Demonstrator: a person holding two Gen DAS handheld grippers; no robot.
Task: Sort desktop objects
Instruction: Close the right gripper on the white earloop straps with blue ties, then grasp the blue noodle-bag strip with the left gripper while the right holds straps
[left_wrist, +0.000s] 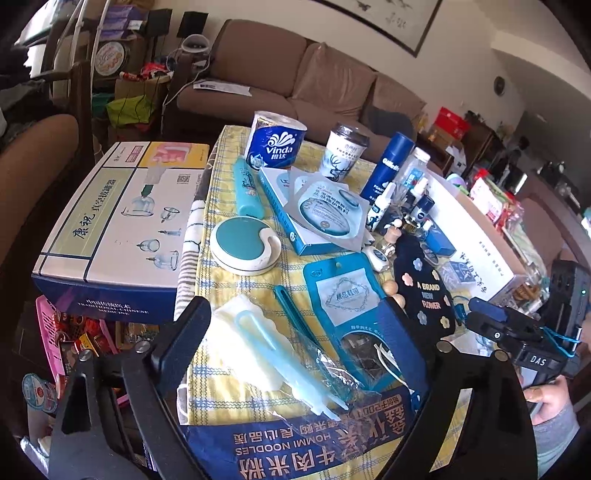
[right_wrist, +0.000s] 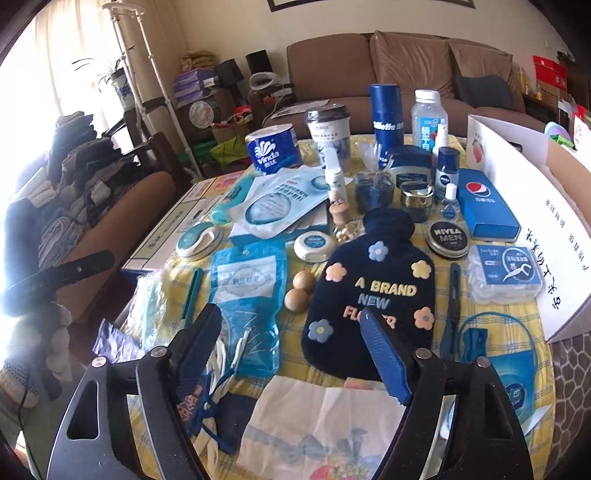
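A yellow checked tablecloth (left_wrist: 229, 280) is crowded with blue and white items. My left gripper (left_wrist: 295, 325) hangs open above a clear packet holding a pale blue plastic piece (left_wrist: 266, 339), a teal comb (left_wrist: 291, 317) and a blue shoelace pouch (left_wrist: 343, 291); nothing sits between its pads. My right gripper (right_wrist: 288, 321) is open too, hovering over the gap between the same pouch (right_wrist: 247, 288) and a navy hot-water bottle cover (right_wrist: 369, 288) with flowers. Two wooden balls (right_wrist: 299, 291) lie between those two. The right gripper (left_wrist: 491, 325) also shows at the right of the left wrist view.
A Vinda tissue roll (left_wrist: 273, 144), a Gillette can (right_wrist: 386, 114), a Nivea tin (right_wrist: 447, 238) and a Pepsi box (right_wrist: 484, 206) stand further back. A cupping-set box (left_wrist: 110, 229) borders the left, a white carton (right_wrist: 535, 221) the right. A noodle bag (left_wrist: 314, 443) lies nearest me.
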